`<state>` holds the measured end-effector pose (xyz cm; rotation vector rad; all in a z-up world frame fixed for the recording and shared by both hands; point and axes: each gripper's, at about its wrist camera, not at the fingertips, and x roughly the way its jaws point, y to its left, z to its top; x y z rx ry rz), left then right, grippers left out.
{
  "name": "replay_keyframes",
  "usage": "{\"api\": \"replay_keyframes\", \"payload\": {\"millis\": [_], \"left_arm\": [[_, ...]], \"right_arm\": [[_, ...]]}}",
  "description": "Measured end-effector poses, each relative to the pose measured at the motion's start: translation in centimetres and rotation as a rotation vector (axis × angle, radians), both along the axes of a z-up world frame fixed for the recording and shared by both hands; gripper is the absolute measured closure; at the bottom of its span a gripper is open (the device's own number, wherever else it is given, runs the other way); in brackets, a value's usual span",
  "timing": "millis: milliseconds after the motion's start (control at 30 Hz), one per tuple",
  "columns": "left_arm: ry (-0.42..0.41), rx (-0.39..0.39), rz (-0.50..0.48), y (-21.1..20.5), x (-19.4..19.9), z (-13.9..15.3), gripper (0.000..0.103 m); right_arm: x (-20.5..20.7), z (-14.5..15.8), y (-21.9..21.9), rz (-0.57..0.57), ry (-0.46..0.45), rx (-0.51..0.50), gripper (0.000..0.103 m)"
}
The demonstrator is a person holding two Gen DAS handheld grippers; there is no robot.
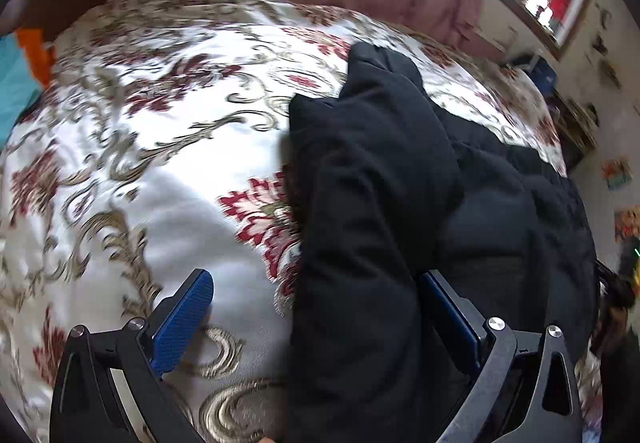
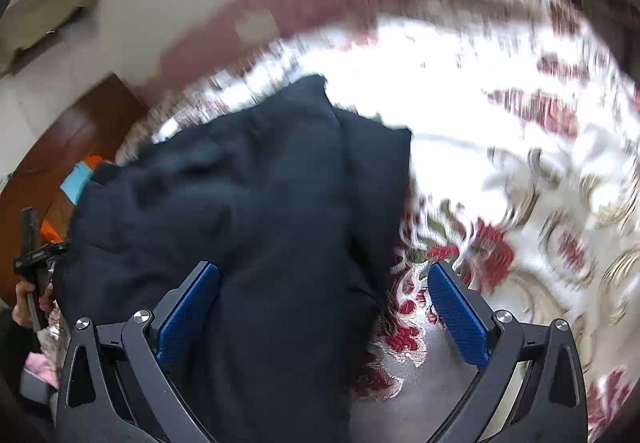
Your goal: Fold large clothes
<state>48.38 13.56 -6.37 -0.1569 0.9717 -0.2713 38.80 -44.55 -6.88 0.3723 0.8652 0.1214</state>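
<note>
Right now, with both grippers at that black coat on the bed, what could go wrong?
1. Both the left gripper and the right gripper are open with the black coat only partly between the fingers, so closing might catch just an edge or one layer.
2. The coat looks thick and bunched, so a fold may spring back.
3. The flowered bedspread lies right beside the fingers and could get pinched too.

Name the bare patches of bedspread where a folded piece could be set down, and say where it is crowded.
Left of the black garment, the floral bedspread lies bare up to the headboard wall. The right wrist view shows a second bare stretch on the garment's other side. The middle is crowded: the garment fills it, with the open left gripper and right gripper over its edges.
</note>
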Motion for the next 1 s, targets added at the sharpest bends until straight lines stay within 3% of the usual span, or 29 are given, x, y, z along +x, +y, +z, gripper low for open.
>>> {"api": "replay_keyframes", "payload": {"millis": [67,267,567,700,867,933,1000], "left_arm": [[0.001,-0.013,-0.053,0.0,0.5,-0.3,0.0],[0.06,-0.166,-0.148,1.4,2.2,-2.1,0.0],[0.063,-0.181,-0.253,1.0,3.0,-2.3,0.0],[0.063,-0.208,-0.269,1.2,3.4,-2.5,0.0],[0.043,-0.229,-0.261,1.0,3.3,-2.7,0.0],[0.006,-0.229,-0.269,0.5,2.6,-2.2,0.009],[-0.02,-0.262,-0.293,-0.1,2.0,-1.8,0.042]], "right_arm": [[0.6,-1.5,-0.8,0.021,0.014,0.093,0.001],[0.0,-2.4,-0.8,0.087,-0.08,0.094,0.001],[1.8,-1.6,-1.0,0.161,-0.062,0.199,0.001],[2.4,-2.2,-0.2,0.188,-0.046,0.18,0.001],[1.0,-2.9,-0.4,0.204,-0.119,0.19,0.001],[0.1,-3.0,-0.2,0.205,-0.156,0.181,0.001],[0.2,-2.9,-0.2,0.204,-0.167,0.186,0.001]]}}
